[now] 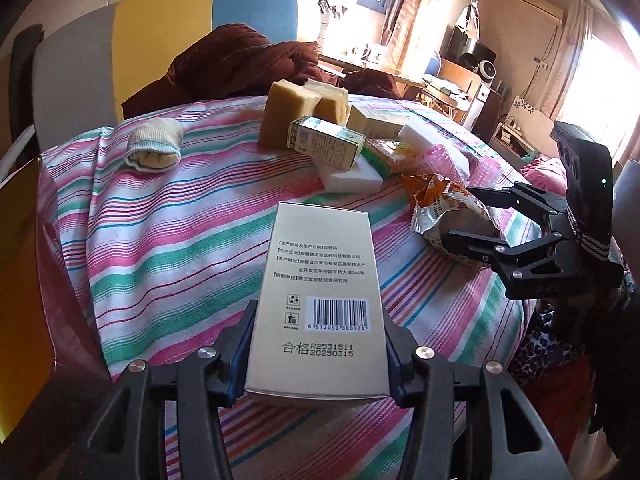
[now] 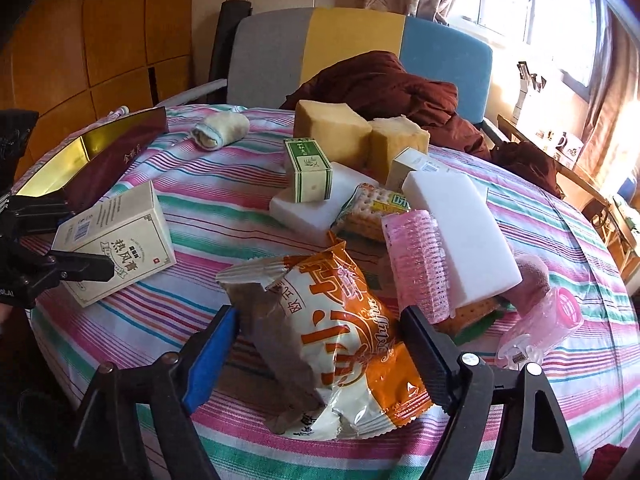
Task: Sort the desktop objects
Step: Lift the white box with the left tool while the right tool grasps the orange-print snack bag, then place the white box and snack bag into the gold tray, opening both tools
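Two grippers: both over a round table w/ striped cloth (image 2: 224, 204).
Left gripper (image 1: 318, 356): jaws clamped on the sides of a silver-grey box (image 1: 318, 300), barcode face up, held above the cloth.
Same box, right view: cream front w/ Chinese lettering (image 2: 120, 244), left gripper's fingers on it at table's left edge.
Right gripper (image 2: 320, 354): jaws wide, one each side of an orange-and-white snack packet (image 2: 332, 344); pads not pressing it; packet lies on the cloth.
Right gripper, left view (image 1: 476, 220): fingers spread around the packet (image 1: 444, 212).
Container: open dark-red box w/ gold lining (image 2: 92, 160) at far left of table; contents can't be seen.
Pile at table centre: two yellow sponge blocks (image 2: 332, 132); green-white carton (image 2: 308, 170) resting on a white foam block (image 2: 316, 204); cracker pack (image 2: 368, 212); second, bigger white foam block (image 2: 460, 232) leaning over it; pink hair roller (image 2: 416, 264) beside.
Rolled sock (image 2: 220, 130): apart, far side.
Right view only: the red-gold box's inside; clear pink roller (image 2: 548, 324) near right edge.
Left view only: box's barcode side; room w/ desk (image 1: 380, 68) behind.
Chair (image 2: 360, 52): grey-yellow-blue back, brown cloth (image 2: 384, 84) heaped on it.
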Action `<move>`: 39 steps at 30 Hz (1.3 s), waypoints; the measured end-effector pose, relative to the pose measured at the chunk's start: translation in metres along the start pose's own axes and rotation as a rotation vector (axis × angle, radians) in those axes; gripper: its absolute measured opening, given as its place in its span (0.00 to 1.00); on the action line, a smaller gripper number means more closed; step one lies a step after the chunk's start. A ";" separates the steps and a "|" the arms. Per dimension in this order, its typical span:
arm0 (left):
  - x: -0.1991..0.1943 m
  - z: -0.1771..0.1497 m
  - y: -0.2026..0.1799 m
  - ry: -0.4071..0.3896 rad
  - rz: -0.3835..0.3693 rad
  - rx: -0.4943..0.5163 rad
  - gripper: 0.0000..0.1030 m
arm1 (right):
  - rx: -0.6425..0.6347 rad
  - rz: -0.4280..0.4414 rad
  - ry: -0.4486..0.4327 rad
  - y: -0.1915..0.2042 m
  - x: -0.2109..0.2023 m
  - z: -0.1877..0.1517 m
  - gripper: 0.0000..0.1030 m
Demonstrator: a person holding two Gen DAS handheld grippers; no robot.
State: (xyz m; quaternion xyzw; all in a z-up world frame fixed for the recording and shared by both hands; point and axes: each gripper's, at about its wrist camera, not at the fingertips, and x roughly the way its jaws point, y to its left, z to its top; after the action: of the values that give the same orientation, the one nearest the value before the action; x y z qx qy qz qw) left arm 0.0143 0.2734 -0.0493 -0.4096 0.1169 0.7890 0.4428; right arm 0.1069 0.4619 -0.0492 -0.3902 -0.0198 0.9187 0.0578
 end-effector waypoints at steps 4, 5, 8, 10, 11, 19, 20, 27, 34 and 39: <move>-0.007 -0.006 0.000 -0.013 -0.009 -0.008 0.51 | 0.023 -0.014 -0.001 0.011 -0.005 -0.004 0.65; -0.008 -0.008 0.001 -0.017 -0.012 -0.013 0.51 | 0.032 -0.014 -0.003 0.014 -0.007 -0.005 0.63; -0.017 -0.012 0.003 -0.037 -0.021 -0.031 0.51 | 0.074 0.008 -0.016 0.021 -0.012 -0.007 0.62; -0.025 -0.014 0.004 -0.056 -0.026 -0.034 0.51 | 0.093 0.023 -0.025 0.027 -0.015 -0.007 0.62; -0.030 -0.014 0.005 -0.066 -0.027 -0.037 0.51 | 0.103 0.031 -0.031 0.030 -0.016 -0.007 0.62; -0.083 -0.015 0.023 -0.166 -0.008 -0.089 0.51 | 0.143 0.143 -0.128 0.058 -0.024 0.030 0.61; -0.091 -0.015 0.028 -0.178 0.005 -0.100 0.51 | 0.133 0.161 -0.138 0.065 -0.023 0.038 0.61; -0.144 -0.025 0.092 -0.252 0.137 -0.233 0.52 | 0.014 0.281 -0.179 0.138 -0.010 0.092 0.61; -0.175 -0.042 0.156 -0.268 0.331 -0.330 0.52 | -0.070 0.357 -0.188 0.204 0.005 0.139 0.61; -0.179 -0.050 0.196 -0.251 0.409 -0.392 0.52 | -0.100 0.357 -0.139 0.239 0.027 0.164 0.61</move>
State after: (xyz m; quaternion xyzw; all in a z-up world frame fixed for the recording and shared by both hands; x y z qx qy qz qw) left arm -0.0654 0.0247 0.0184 -0.3548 -0.0132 0.9136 0.1984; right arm -0.0513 0.2297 0.0263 -0.3256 0.0001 0.9369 -0.1269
